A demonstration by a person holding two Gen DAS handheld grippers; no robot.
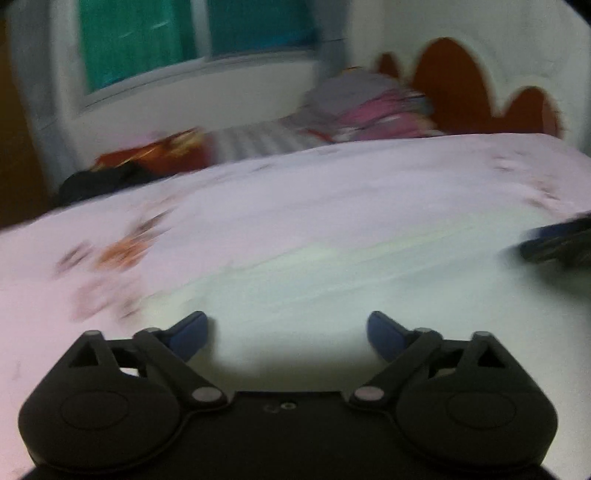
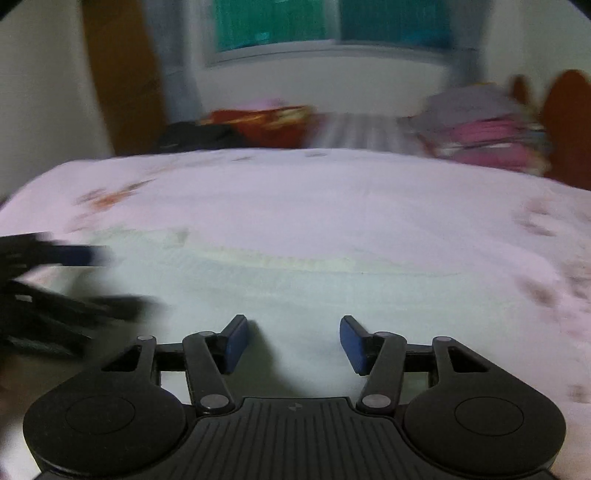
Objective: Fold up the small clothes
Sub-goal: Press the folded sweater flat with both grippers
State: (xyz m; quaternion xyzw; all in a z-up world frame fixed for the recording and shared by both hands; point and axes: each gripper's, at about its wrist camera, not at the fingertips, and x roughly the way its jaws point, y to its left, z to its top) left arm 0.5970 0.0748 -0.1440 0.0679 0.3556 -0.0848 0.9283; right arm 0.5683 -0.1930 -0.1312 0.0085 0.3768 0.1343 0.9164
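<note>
A pale mint-white garment [image 1: 314, 280] lies flat on the pink floral bedsheet [image 1: 332, 184], just ahead of both grippers; it also shows in the right wrist view [image 2: 295, 291]. My left gripper [image 1: 287, 334] is open and empty, low over the garment's near part. My right gripper [image 2: 293, 341] is open and empty over the same garment. The left gripper shows blurred at the left edge of the right wrist view [image 2: 55, 280]; the right gripper shows at the right edge of the left wrist view [image 1: 557, 240]. Both views are motion-blurred.
A pile of folded pink and grey clothes [image 1: 369, 103] sits at the far side by a brown headboard [image 1: 458, 81]. A red bag [image 2: 273, 125] and dark cloth [image 2: 195, 136] lie at the far left. A window with teal curtains [image 2: 332, 22] is behind.
</note>
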